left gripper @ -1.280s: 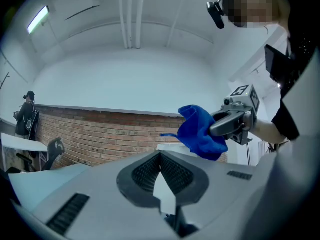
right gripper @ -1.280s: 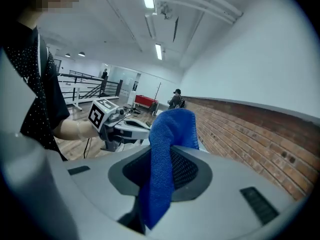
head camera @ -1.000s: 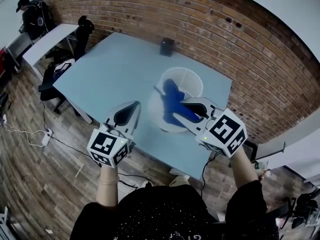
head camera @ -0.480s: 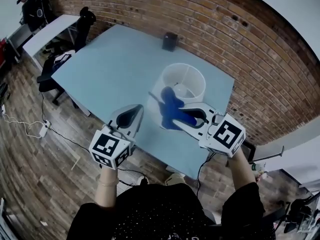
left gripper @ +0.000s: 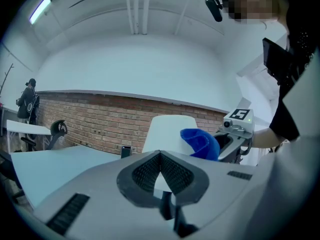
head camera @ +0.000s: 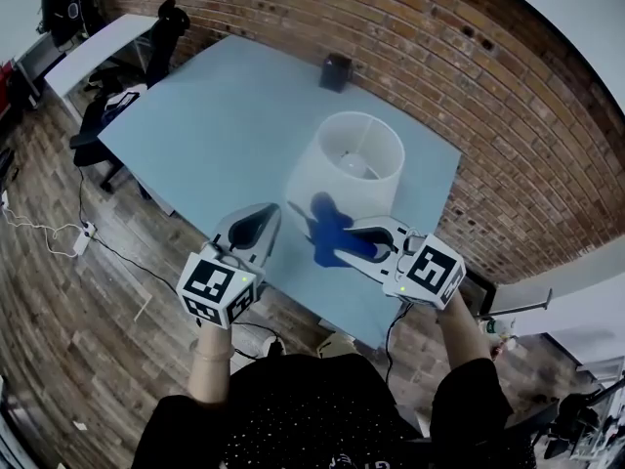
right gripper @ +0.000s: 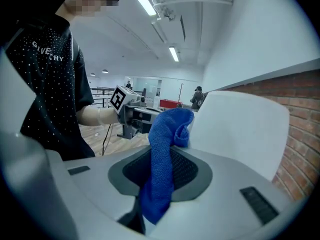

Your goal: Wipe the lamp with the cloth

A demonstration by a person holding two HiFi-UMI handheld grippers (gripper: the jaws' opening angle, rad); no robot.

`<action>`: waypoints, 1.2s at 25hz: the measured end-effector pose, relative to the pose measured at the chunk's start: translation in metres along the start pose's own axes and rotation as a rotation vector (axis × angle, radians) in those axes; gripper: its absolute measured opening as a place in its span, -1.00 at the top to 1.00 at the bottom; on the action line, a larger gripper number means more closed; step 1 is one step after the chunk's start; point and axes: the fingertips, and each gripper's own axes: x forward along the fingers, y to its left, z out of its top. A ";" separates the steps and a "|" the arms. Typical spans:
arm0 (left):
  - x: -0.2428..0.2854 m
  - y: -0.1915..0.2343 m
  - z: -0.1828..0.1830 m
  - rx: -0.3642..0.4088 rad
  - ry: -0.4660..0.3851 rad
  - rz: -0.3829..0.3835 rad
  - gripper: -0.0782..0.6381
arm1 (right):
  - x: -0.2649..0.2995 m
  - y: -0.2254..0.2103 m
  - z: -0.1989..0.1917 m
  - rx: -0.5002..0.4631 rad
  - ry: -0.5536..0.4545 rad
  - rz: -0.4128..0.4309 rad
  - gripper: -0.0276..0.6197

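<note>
A white lamp (head camera: 344, 171) with a tapered shade stands on the pale blue table (head camera: 215, 125). A blue cloth (head camera: 332, 230) lies against the lower front of the shade, and my right gripper (head camera: 363, 239) is shut on it. In the right gripper view the cloth (right gripper: 165, 154) hangs out between the jaws beside the lamp shade (right gripper: 240, 134). My left gripper (head camera: 262, 213) hovers left of the lamp, shut with nothing in it. The left gripper view shows the lamp (left gripper: 167, 134), the cloth (left gripper: 200, 143) and my right gripper (left gripper: 227, 143) ahead.
A small black box (head camera: 335, 71) sits at the table's far edge by the brick wall (head camera: 439, 57). A white desk (head camera: 93, 52), a chair (head camera: 107, 125) and a person (head camera: 59, 8) are at the far left. Cables (head camera: 59, 247) lie on the wooden floor.
The right gripper has drawn the cloth down the shade, from near the rim to the lower front. The left gripper has stayed in about the same place.
</note>
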 end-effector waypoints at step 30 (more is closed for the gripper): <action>-0.028 0.014 -0.052 -0.094 0.031 0.015 0.76 | 0.089 0.031 -0.132 0.092 0.143 -0.483 0.63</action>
